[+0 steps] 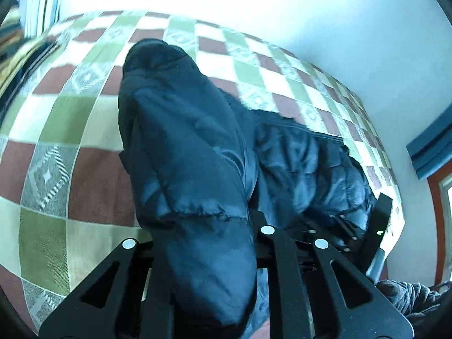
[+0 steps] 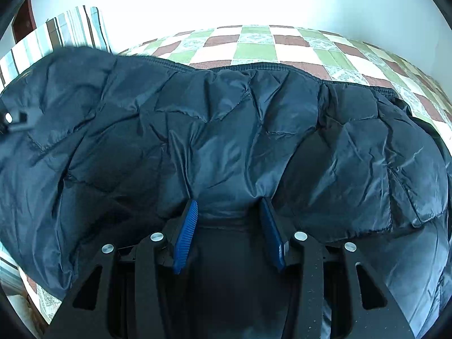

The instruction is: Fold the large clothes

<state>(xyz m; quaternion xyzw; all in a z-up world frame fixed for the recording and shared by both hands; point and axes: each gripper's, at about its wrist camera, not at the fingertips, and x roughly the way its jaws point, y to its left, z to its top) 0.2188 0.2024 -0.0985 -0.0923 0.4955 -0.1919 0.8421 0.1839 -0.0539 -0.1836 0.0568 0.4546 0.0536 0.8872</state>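
The jacket sleeve (image 1: 186, 169) hides the left gripper (image 1: 203, 254) fingertips; the jacket (image 2: 226, 141) swallows the right gripper (image 2: 228, 206) tips and runs past the frame edges

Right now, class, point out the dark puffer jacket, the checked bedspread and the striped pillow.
dark puffer jacket (image 2: 226, 130): right wrist view, quilted middle panel.
checked bedspread (image 1: 56, 130): left wrist view, bare green square left of the jacket.
striped pillow (image 2: 70, 28): right wrist view, striped front face.

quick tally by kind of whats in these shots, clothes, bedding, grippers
dark puffer jacket: 1
checked bedspread: 1
striped pillow: 1
grippers: 2, left gripper and right gripper, both with jaws closed on jacket fabric
total: 5
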